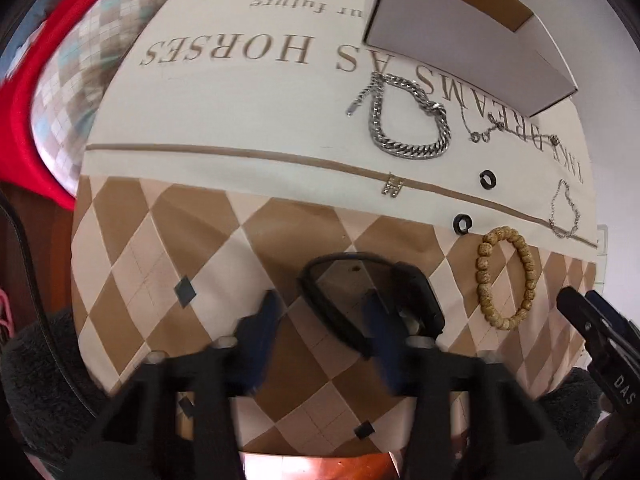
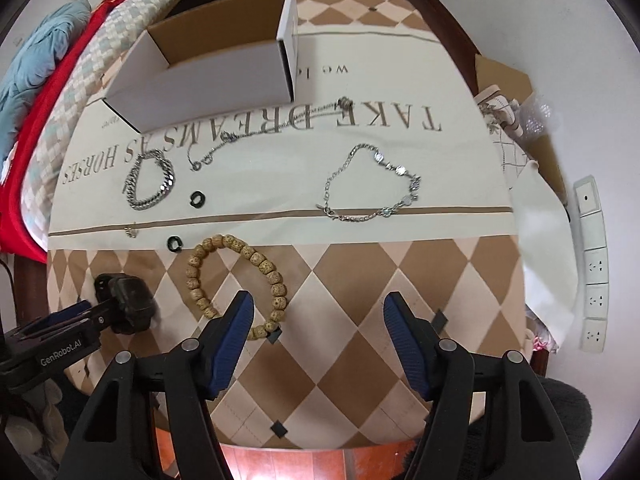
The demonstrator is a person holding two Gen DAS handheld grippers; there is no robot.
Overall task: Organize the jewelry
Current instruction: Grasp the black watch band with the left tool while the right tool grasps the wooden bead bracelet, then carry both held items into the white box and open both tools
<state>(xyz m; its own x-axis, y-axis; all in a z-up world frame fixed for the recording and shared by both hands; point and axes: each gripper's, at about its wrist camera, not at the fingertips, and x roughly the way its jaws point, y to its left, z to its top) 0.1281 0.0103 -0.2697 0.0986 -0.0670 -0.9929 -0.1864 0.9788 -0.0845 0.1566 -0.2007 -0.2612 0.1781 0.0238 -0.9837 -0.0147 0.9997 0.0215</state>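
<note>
Evidently the sorting is only beginning: the white box (image 2: 208, 76) is standing open at the far edge of the bench and is showing nothing inside. The thick chain (image 2: 150, 180), thin necklace (image 2: 256, 128), link bracelet (image 2: 372, 184), two black rings (image 2: 197, 199) and a small gold piece (image 1: 394, 187) are all still lying loose on the cloth. The left gripper (image 1: 322, 312) is pointing down over the black watch (image 2: 130, 300) near the front edge, its fingers narrowed about the strap; blur is hiding whether they are pressing it. The right gripper (image 2: 320, 320) is holding its fingers apart and empty, with the beaded bracelet (image 2: 236, 276) lying just beside one finger
</note>
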